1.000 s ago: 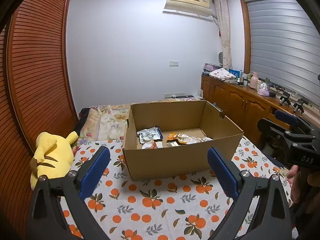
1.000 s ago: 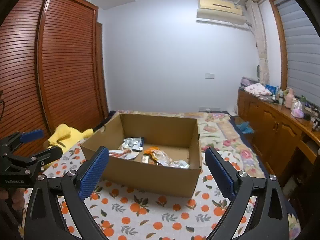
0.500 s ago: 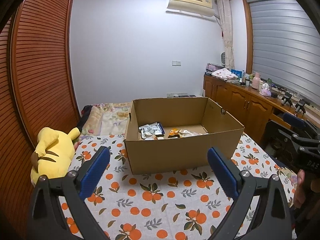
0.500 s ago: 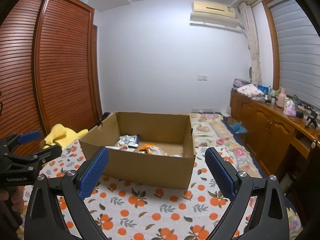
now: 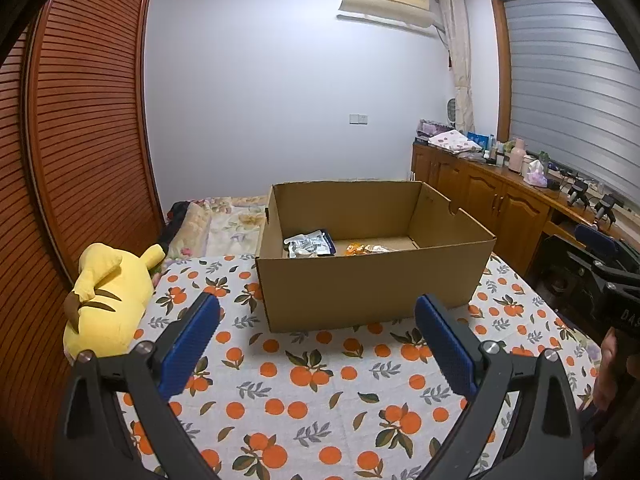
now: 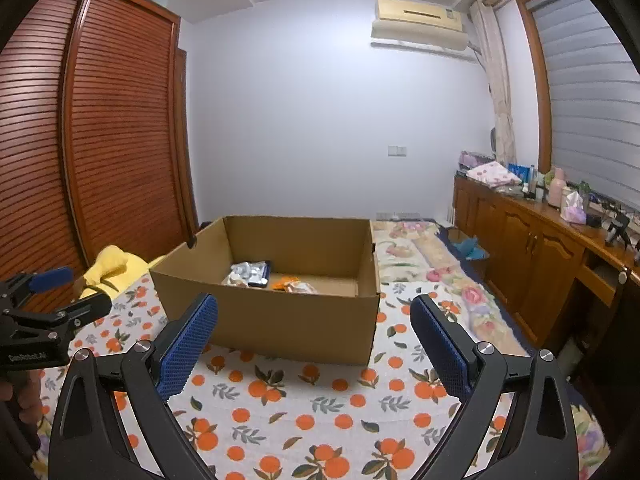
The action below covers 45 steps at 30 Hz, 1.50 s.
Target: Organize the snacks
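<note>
An open cardboard box stands on the orange-print bedspread. Inside lie a silver and blue snack packet and orange snack packets. My left gripper is open and holds nothing, well short of the box's near wall. My right gripper is open too, also short of the box. The right gripper shows at the right edge of the left wrist view, and the left gripper at the left edge of the right wrist view.
A yellow plush toy lies left of the box beside the slatted wooden wardrobe. A wooden cabinet with bottles and cloths lines the right wall. Floral bedding lies behind the box.
Both grippers have drawn back and sunk lower, so the box looks farther off and less of its floor shows. Both stayed open and empty.
</note>
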Available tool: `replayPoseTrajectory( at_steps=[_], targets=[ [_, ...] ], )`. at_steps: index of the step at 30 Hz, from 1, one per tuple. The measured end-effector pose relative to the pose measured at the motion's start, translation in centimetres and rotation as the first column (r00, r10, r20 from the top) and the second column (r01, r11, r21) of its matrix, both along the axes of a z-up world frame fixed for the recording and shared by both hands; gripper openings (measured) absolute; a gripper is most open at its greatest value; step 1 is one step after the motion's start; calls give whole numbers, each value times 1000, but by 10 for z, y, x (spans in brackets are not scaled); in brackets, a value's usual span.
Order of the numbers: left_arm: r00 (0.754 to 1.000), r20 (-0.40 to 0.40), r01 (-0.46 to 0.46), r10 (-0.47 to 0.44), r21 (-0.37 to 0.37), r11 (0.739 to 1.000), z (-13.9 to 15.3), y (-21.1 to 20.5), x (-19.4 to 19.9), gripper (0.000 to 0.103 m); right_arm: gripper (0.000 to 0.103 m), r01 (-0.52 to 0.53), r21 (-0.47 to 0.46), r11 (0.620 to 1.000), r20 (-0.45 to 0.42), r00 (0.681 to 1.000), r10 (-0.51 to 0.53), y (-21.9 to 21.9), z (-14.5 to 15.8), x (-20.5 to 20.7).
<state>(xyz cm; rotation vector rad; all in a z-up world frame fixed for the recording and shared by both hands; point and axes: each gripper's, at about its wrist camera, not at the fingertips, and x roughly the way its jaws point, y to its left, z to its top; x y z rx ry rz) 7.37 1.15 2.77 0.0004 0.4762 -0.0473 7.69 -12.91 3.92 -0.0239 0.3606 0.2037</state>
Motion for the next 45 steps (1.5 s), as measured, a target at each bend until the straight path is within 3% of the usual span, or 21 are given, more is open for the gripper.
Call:
replayPoseTrajectory(
  at_steps=[45],
  targets=[
    [1000, 1, -1, 1, -4, 1000, 0, 2, 0, 99, 99, 4, 8, 1000, -8, 1000, -4, -2, -6, -2]
  ],
)
